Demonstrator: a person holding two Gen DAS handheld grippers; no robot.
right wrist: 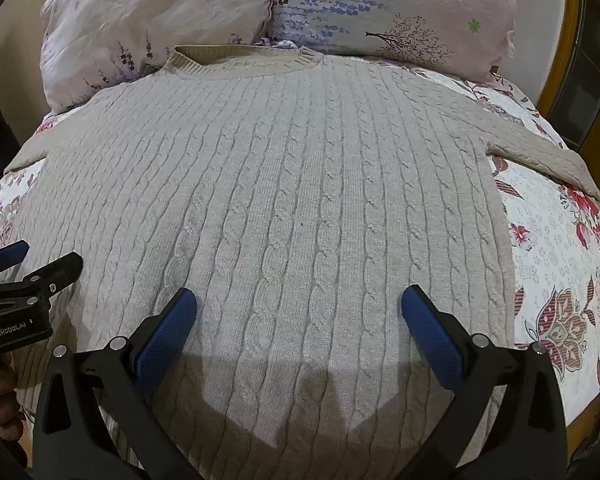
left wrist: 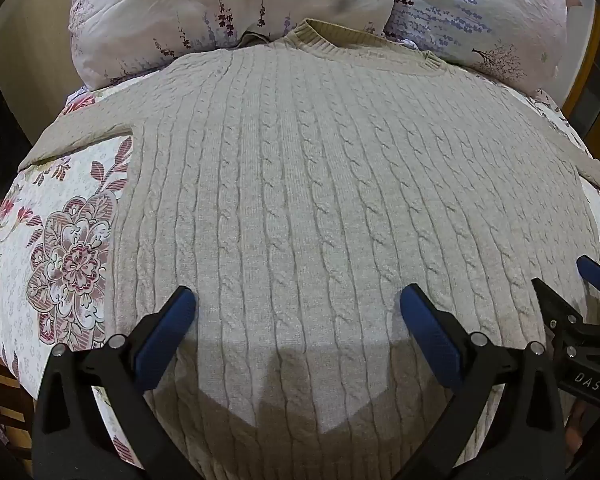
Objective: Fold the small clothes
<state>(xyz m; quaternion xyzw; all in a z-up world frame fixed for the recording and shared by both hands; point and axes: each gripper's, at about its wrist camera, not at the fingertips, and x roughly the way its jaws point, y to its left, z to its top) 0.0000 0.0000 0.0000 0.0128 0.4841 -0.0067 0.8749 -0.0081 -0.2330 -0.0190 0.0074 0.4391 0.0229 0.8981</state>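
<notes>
A beige cable-knit sweater lies flat on the bed, collar far from me, sleeves spread to both sides. It also fills the right wrist view. My left gripper is open and empty, hovering over the sweater's lower left part. My right gripper is open and empty over the lower right part. The right gripper shows at the right edge of the left wrist view. The left gripper shows at the left edge of the right wrist view.
A floral bedspread lies under the sweater and shows on the right too. Two flowered pillows lie just beyond the collar. A wooden frame stands at the right of the bed.
</notes>
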